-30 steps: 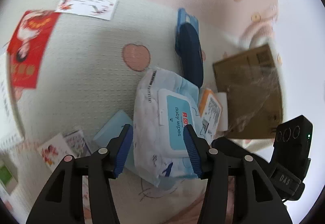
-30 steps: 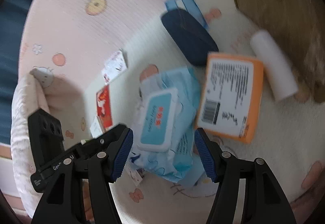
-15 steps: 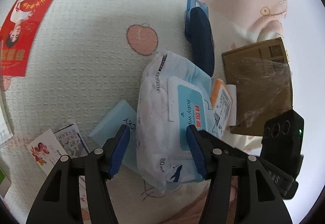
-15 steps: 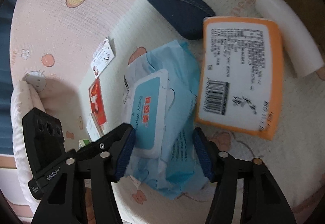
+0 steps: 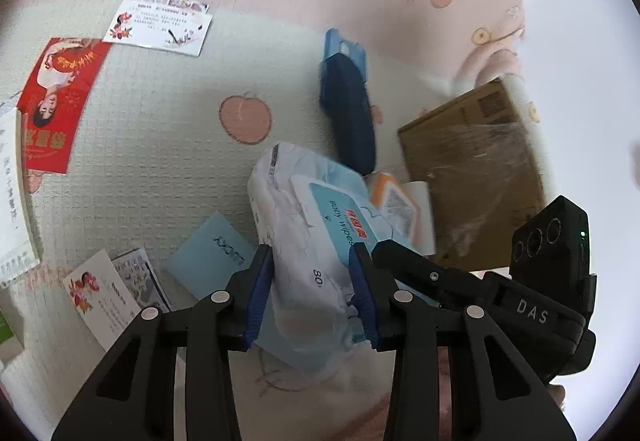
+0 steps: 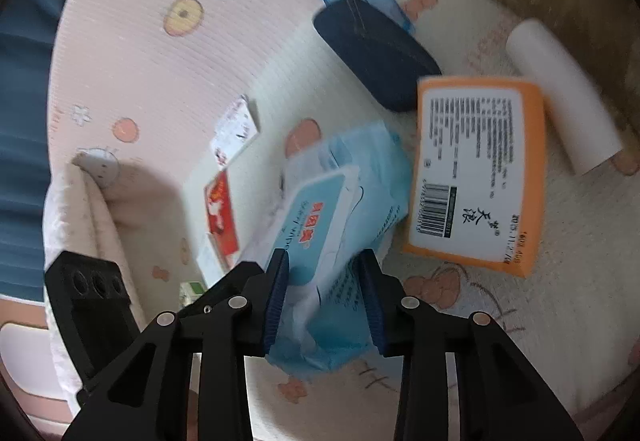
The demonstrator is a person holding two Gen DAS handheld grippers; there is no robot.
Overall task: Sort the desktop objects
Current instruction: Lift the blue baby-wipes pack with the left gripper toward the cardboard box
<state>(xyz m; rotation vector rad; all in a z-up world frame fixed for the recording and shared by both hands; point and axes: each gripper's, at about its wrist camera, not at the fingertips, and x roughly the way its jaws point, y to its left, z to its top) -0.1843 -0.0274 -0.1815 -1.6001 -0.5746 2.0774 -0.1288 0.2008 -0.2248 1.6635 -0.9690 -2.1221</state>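
A soft blue-and-white baby wipes pack [image 5: 320,217] lies on the cartoon-print mat, and both grippers hold it from opposite ends. My left gripper [image 5: 312,293] is closing its jaws, and the blue pads press into the pack's white end. In the right wrist view the same pack [image 6: 344,177] bunches between the pads of my right gripper [image 6: 323,297], whose jaws are closing too. The right gripper's black body [image 5: 480,293] shows just beyond the pack in the left wrist view.
An orange tissue pack [image 6: 476,177], a white roll [image 6: 564,101] and a navy case [image 6: 376,53] lie right beside the wipes. A cardboard box [image 5: 472,169] stands behind. A light blue card [image 5: 212,253], a red leaflet [image 5: 56,101] and printed cards [image 5: 160,21] are scattered left.
Both grippers' jaws have narrowed from wide apart onto the wipes pack, which now crumples between the pads. The left view has pulled back a little.
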